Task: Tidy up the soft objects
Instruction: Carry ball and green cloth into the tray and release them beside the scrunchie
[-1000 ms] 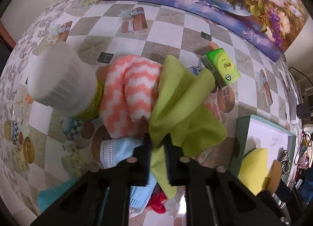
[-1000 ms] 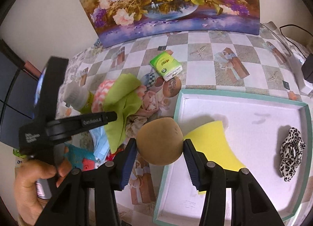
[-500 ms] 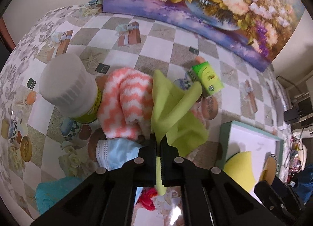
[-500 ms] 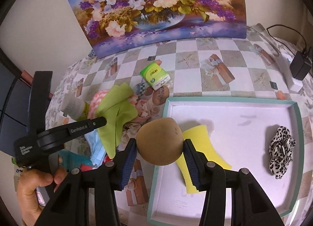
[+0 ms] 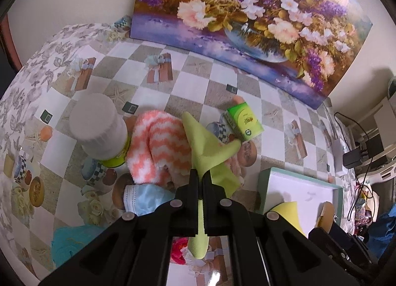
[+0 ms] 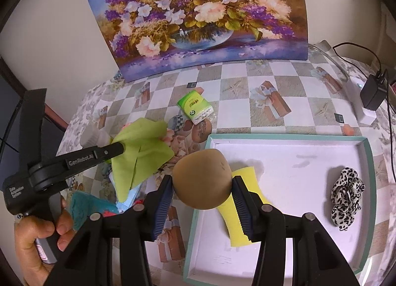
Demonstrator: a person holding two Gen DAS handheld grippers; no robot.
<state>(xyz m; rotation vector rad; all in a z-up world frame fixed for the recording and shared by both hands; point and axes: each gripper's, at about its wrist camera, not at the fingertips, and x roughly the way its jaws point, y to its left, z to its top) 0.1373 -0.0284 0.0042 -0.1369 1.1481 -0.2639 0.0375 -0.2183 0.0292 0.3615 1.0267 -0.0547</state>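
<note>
Pinching the lime-green cloth (image 5: 210, 152), the left gripper (image 5: 200, 177) has lifted it clear of the pile since a second ago, its fingers now pressed tight. It hangs above the striped fuzzy sock (image 5: 160, 145) and blue face mask (image 5: 146, 197). The right gripper (image 6: 201, 187) still clamps a tan sponge puff (image 6: 201, 178) over the near-left edge of the tray (image 6: 368, 152), beside the yellow sponge (image 6: 237, 231); the cloth likely goes there next.

A table (image 6: 294, 93) in checkered oilcloth carries a teal-rimmed tray (image 6: 366, 152) right of the right gripper (image 6: 201, 187), a green tissue pack (image 6: 195, 106) ahead, a white-capped bottle (image 5: 100, 130) far left.
</note>
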